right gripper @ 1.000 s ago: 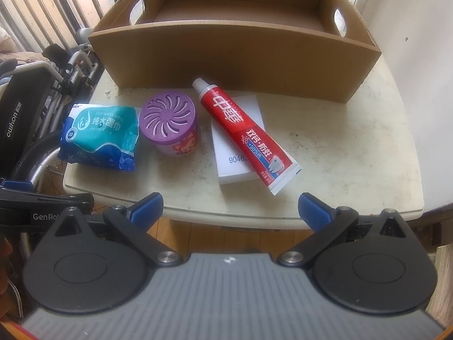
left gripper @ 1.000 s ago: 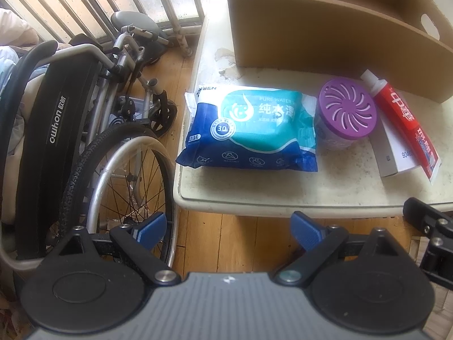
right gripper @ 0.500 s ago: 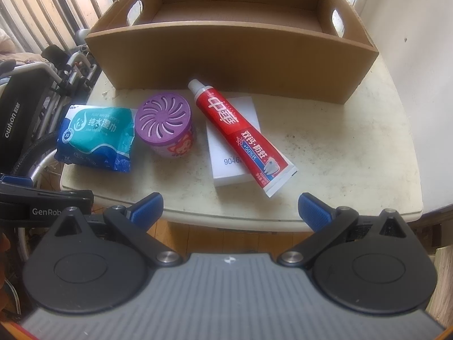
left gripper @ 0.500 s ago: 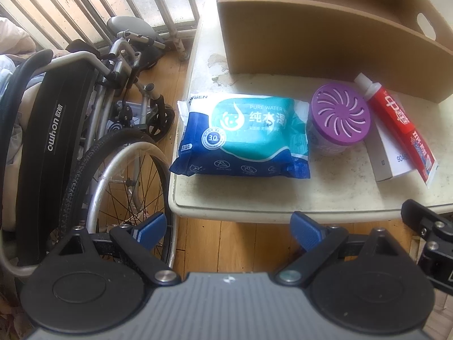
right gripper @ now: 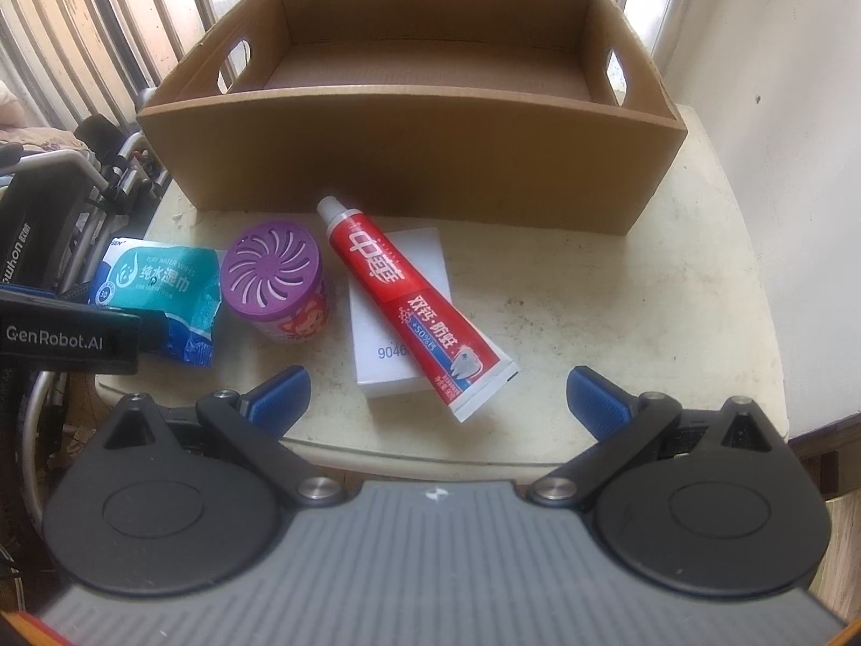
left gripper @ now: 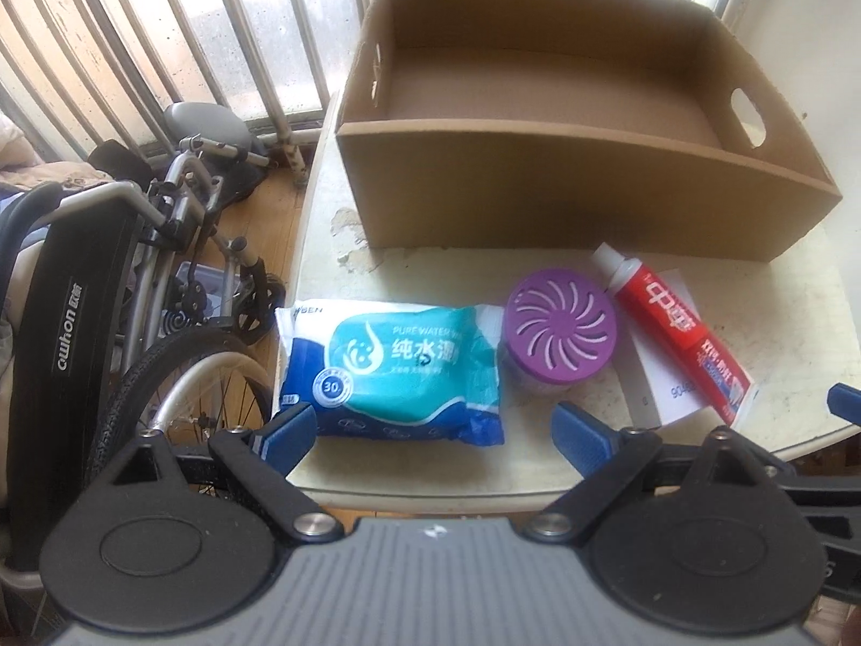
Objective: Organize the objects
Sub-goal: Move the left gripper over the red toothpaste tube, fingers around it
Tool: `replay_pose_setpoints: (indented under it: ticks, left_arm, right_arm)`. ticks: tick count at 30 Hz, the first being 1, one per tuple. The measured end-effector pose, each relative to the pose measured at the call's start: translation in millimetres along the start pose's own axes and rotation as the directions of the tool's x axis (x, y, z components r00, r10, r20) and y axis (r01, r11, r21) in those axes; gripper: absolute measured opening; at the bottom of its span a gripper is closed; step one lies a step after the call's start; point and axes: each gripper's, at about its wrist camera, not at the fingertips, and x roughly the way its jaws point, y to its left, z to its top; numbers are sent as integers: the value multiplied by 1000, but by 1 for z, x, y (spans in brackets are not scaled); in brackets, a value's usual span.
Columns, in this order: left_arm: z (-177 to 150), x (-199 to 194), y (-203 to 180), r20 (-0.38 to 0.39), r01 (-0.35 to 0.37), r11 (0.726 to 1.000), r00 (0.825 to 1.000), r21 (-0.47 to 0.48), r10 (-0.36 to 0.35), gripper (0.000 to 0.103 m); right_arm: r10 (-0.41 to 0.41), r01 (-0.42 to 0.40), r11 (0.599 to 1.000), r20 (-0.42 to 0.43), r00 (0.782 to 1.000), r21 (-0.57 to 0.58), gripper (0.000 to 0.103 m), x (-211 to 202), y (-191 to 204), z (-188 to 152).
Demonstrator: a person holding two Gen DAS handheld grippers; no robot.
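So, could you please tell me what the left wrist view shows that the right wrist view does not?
Only the left wrist view shows the wheelchair's spoked wheel and wooden floor. Only the right wrist view shows the white wall and the cartoon label on the purple-lidded jar. Both show the empty cardboard box, wet wipes pack, toothpaste tube lying on a white box, and table.

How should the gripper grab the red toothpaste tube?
Probably from above, with the right gripper, fingers closing across the narrow width of the toothpaste tube near its middle. It lies flat and slanted on the white box, with its cap toward the cardboard box, so its long sides are open.
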Motion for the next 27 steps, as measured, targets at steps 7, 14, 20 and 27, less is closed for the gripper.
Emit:
replay_pose_setpoints:
  ticks: [7,14,20,27]
  left_arm:
    - [8,3,-14,14,45,999,999,16,-46,95]
    - [15,8,-25,29,98,995,995,24,-98,95]
    - [21,11,-32,22,141,990,990,21,-141,95]
    - [17,11,-44,7,197,980,980,24,-197,95]
  right_arm:
    - [20,-20,1000,19,1000,-3,102,3,-8,1]
    - [52,-52,999,23,998,-16,102,10,-7,0]
    - [78,-77,997,30,997,-31,102,13,-3,-1]
    - [100,-95,991,53,994,-92,100,17,-8,2]
